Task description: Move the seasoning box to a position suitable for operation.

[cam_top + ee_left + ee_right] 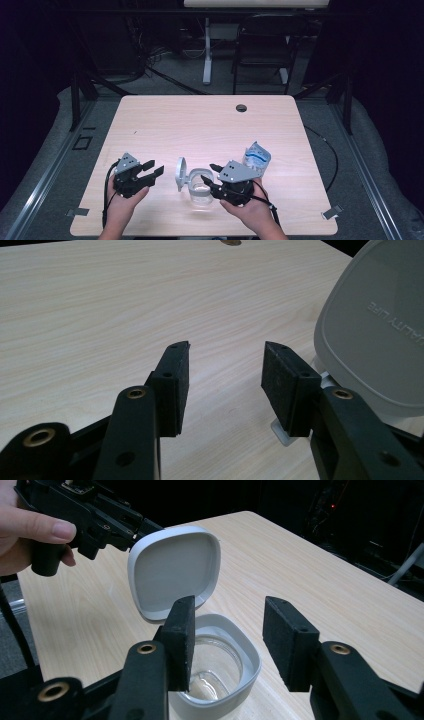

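Jar (200,192) sits near the front edge of the counter (165,120), between the two hands, with its grey hinged lid (180,173) already swung up and standing open on the left side. In the right gripper view the clear glass body under the grey rim (247,647) looks empty. A blue-and-white pouch (257,154) stands just behind the right tongs (212,176), untouched.

The opening step looks done. Filling, if that is the aim, has not begun, since nothing lies in the jar and the pouch is in neither grip.

Left tongs (151,169) have their jaws apart and hold nothing; in the left gripper view they point past the back of the lid (375,330), close beside it but apart from it. The right tongs are also spread and empty, poised over the jar's mouth, one pad (181,640) just above the rim. Whether that pad touches the rim I cannot tell.
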`<state>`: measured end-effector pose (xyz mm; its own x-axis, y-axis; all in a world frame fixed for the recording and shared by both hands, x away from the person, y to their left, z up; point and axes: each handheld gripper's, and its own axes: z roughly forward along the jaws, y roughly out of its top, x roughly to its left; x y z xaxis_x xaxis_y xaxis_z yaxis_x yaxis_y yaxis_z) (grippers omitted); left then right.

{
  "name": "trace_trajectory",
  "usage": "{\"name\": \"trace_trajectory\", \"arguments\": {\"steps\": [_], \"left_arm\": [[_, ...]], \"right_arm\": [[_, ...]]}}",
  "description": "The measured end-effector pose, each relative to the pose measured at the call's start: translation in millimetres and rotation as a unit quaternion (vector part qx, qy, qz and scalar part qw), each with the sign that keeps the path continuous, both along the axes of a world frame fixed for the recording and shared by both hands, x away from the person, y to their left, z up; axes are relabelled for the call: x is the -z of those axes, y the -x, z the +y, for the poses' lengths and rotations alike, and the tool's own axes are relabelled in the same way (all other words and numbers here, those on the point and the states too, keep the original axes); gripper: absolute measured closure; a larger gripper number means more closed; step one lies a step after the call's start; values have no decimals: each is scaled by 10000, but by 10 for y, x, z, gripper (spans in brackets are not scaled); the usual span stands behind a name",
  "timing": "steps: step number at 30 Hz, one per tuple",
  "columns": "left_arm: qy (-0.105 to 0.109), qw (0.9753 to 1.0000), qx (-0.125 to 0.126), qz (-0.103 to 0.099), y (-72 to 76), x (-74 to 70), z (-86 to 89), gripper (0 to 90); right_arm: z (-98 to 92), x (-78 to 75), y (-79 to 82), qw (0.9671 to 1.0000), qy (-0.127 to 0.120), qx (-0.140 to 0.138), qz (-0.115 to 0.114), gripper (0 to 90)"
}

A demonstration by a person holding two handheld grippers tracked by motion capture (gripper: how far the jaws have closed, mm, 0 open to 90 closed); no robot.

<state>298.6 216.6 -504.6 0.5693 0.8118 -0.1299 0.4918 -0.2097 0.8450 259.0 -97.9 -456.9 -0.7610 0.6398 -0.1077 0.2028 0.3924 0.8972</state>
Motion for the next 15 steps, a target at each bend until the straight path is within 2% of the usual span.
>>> {"name": "trace_trajectory", "arguments": {"steps": [8,15], "left_arm": [[-7,10000,1,16,-3,7,7,543],[-13,10000,-9,39,-8,10,14,543]], "right_arm": [[-143,3,-4,9998,-154,113,-14,541],[-268,-27,7,9995,-253,194,86,481]]}}
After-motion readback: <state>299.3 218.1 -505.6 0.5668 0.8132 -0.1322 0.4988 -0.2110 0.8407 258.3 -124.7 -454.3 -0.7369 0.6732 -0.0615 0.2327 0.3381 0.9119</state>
